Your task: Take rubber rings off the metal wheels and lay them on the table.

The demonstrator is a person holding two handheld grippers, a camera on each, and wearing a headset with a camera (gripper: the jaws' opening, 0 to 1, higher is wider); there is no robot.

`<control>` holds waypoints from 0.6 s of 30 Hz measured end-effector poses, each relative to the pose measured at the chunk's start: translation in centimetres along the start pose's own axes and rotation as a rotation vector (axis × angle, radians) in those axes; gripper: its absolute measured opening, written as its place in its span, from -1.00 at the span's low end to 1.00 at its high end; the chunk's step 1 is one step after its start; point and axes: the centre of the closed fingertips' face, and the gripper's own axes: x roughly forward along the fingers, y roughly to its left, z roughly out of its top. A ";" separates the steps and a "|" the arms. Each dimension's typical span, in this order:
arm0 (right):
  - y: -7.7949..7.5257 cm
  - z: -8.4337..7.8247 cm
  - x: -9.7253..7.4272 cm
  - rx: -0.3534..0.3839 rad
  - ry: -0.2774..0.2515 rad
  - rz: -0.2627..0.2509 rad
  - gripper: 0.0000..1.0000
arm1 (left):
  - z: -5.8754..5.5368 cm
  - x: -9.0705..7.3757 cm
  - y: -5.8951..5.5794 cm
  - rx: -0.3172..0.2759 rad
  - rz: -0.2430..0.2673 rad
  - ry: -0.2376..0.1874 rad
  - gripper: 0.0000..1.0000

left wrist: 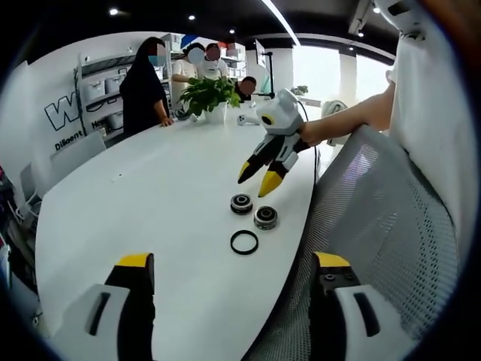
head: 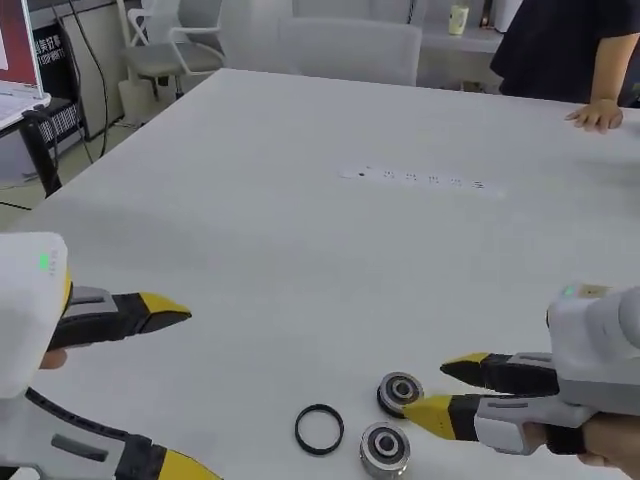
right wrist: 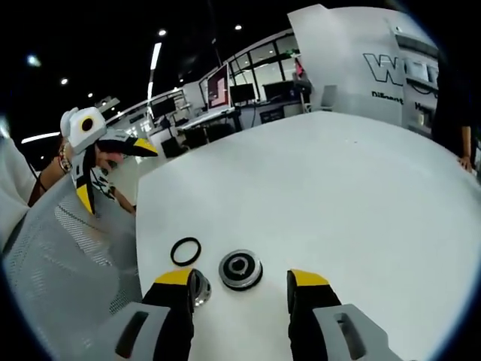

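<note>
Two metal wheels lie near the front edge of the white table [head: 300, 200]. The farther wheel [head: 400, 392] has a dark rubber rim; the nearer wheel [head: 385, 447] looks bare and shiny. A loose black rubber ring [head: 319, 428] lies flat just left of them. My right gripper [head: 432, 388] is open, its yellow tips just right of the dark-rimmed wheel [right wrist: 240, 269], which lies ahead of the gap between its jaws. My left gripper [head: 192, 392] is wide open and holds nothing, well left of the ring [left wrist: 244, 242]. The other gripper [left wrist: 253, 186] points down at the wheels [left wrist: 241, 203].
A person's hand [head: 600, 115] rests on the far right of the table. Office chairs [head: 350, 45] stand behind the far edge. A grey mesh chair back [left wrist: 376, 226] is beside the table's near edge. Several people and a potted plant [left wrist: 207, 94] are at the far end.
</note>
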 end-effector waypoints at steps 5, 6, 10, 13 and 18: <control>-0.4 -0.1 -0.1 -0.009 0.004 -0.015 0.02 | 1.4 0.0 0.1 0.040 -0.010 -0.010 0.67; -0.4 -0.1 -0.1 -0.013 0.005 -0.019 0.03 | 1.6 0.0 0.2 0.056 -0.008 -0.006 0.67; -0.5 -0.2 0.0 -0.019 0.011 -0.028 0.12 | 2.5 0.0 0.5 0.089 -0.004 -0.012 0.66; -0.7 -0.4 0.0 -0.028 0.018 -0.039 0.17 | 3.4 0.1 0.9 0.110 -0.001 -0.023 0.65; -0.8 -0.5 0.0 -0.029 0.021 -0.043 0.16 | 4.4 0.3 1.4 0.147 -0.002 -0.027 0.62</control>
